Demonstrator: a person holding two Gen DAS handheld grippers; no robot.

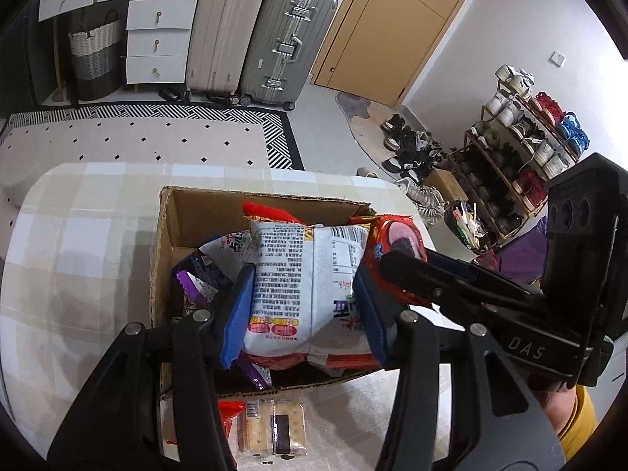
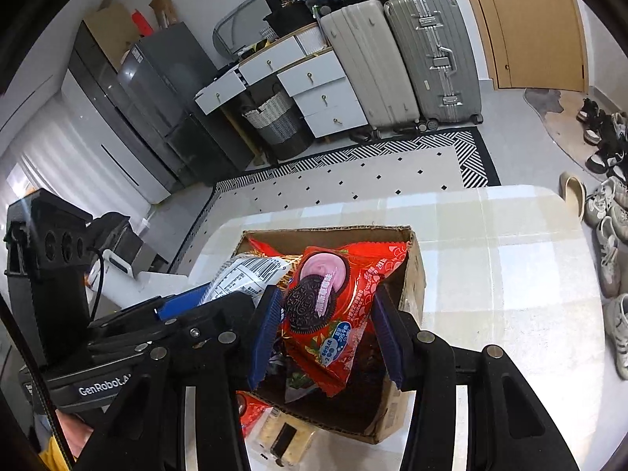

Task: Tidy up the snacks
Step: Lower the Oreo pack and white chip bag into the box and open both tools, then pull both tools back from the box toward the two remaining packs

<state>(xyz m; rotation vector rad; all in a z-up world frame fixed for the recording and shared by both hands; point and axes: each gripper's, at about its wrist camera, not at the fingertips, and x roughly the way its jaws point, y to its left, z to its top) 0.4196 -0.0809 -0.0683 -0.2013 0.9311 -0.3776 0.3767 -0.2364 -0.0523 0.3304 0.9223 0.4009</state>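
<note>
Working from left to right across the table (image 1: 78,235), the cardboard box (image 1: 188,212) stands on the checked cloth with its top open, serving as the collection point for the snacks. The left gripper (image 1: 306,306) is positioned over the box interior, its blue pads (image 1: 239,310) closed against both sides of a white printed packet (image 1: 306,274); the packet hangs between the pads above the other contents, a purple wrapper (image 1: 196,286) lying just beside it. Immediately to the right, the right gripper (image 2: 329,325) holds a red cookie packet (image 2: 325,306) the same way, pads pressing its two edges, jaws only partly open, over the right half of the box. Both packets are held by their sides, probably so that each can be lowered into the box without snagging its wall. A clear cracker pack (image 1: 271,424) and a red pouch (image 1: 229,416) lie on the table outside the near wall of the box, apparently not yet stowed.
</note>
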